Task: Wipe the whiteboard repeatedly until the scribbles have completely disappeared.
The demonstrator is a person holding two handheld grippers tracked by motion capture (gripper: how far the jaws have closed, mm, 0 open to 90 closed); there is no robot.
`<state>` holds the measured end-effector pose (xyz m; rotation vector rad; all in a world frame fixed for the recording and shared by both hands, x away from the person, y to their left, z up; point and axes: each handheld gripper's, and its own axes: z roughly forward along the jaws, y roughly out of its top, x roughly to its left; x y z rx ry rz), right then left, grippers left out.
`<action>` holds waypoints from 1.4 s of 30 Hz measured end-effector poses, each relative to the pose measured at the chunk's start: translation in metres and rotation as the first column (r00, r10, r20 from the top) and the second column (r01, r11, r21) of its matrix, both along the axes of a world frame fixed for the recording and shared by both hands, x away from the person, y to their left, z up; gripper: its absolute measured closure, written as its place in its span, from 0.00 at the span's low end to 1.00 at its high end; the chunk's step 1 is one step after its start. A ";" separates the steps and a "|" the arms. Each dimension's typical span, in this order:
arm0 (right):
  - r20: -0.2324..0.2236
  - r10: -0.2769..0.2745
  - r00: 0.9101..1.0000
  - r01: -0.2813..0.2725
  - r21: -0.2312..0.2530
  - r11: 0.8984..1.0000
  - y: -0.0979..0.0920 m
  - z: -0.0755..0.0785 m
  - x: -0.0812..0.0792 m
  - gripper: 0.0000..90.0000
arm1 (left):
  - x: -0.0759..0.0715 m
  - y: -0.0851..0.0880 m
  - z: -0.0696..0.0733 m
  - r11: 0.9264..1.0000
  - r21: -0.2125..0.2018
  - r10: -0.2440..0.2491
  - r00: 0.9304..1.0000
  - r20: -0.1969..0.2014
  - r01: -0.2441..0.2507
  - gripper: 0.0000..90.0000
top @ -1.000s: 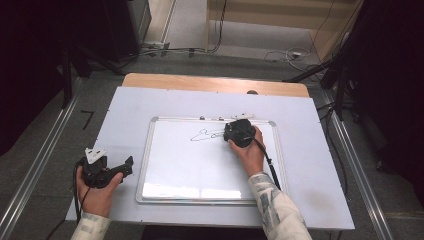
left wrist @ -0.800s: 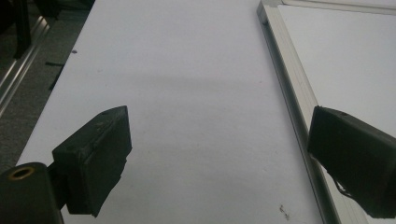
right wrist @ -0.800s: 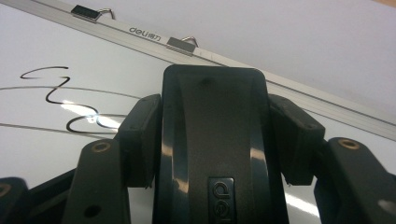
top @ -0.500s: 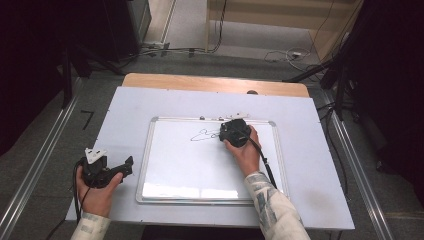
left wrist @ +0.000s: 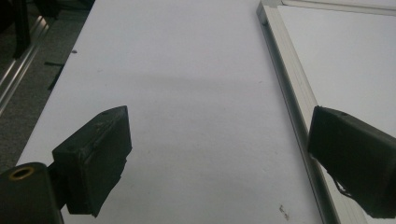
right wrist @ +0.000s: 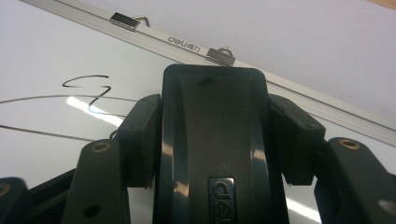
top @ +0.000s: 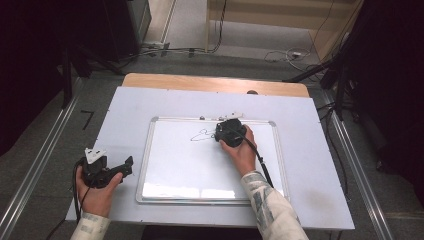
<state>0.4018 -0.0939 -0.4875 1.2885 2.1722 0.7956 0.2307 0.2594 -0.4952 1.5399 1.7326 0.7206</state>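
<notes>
**A:** What have you got in your right gripper?

**B:** A black eraser. My jaws are closed on its two long sides, one pad on each flank, and it stands up between them. There's a raised logo near its lower end.

**A:** Where is it on the table?

**B:** On the whiteboard, near the top edge and a little right of the middle. In the high view my right gripper sits right at the right end of the drawing, with my hand behind it and the cable trailing back across the board.

**A:** What's the drawing?

**B:** Thin black marker lines. From my right gripper's camera I see a small squiggle to the left of the eraser and two long strokes running out toward the left edge. Whether the eraser's face is pressed on the board, I can't tell.

**A:** And beyond the eraser?

**B:** The board's metal frame, with two small hanging clips on it, then the white tabletop.

**A:** Your left gripper?

**B:** Resting on the table just left of the board, in my left hand. Its jaws are wide apart with nothing between them; its own camera shows bare tabletop in the gap and the board's frame running past the right-hand jaw.
</notes>
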 end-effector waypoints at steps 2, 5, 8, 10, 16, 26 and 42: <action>-0.002 0.004 1.000 -0.004 0.000 1.000 0.001 0.000 0.000 0.43 | 0.000 0.000 0.000 1.000 0.000 0.001 1.000 0.000 -0.001 0.08; -0.001 0.005 1.000 -0.005 -0.001 1.000 0.003 0.000 0.000 0.43 | 0.000 0.000 0.000 1.000 -0.001 0.001 1.000 0.001 -0.001 0.08; -0.001 0.010 1.000 -0.010 -0.001 1.000 0.006 0.000 -0.001 0.43 | 0.000 0.000 0.000 1.000 -0.001 0.001 1.000 0.001 -0.001 0.08; -0.001 0.016 1.000 -0.016 -0.001 1.000 0.008 0.000 -0.001 0.43 | 0.000 0.000 0.000 1.000 0.000 0.000 1.000 0.000 0.000 0.08; 0.000 0.024 1.000 -0.024 -0.004 1.000 0.012 0.000 -0.001 0.43 | 0.000 0.000 0.000 1.000 0.000 0.000 1.000 0.000 0.000 0.08; -0.003 0.037 0.999 -0.037 -0.003 0.999 0.021 0.000 -0.003 0.43 | 0.000 0.000 0.000 1.000 -0.002 0.001 1.000 0.001 -0.001 0.08; -0.001 0.061 0.998 -0.061 0.000 0.998 0.033 -0.001 -0.004 0.43 | 0.000 0.000 0.000 1.000 -0.002 0.001 1.000 0.001 -0.001 0.08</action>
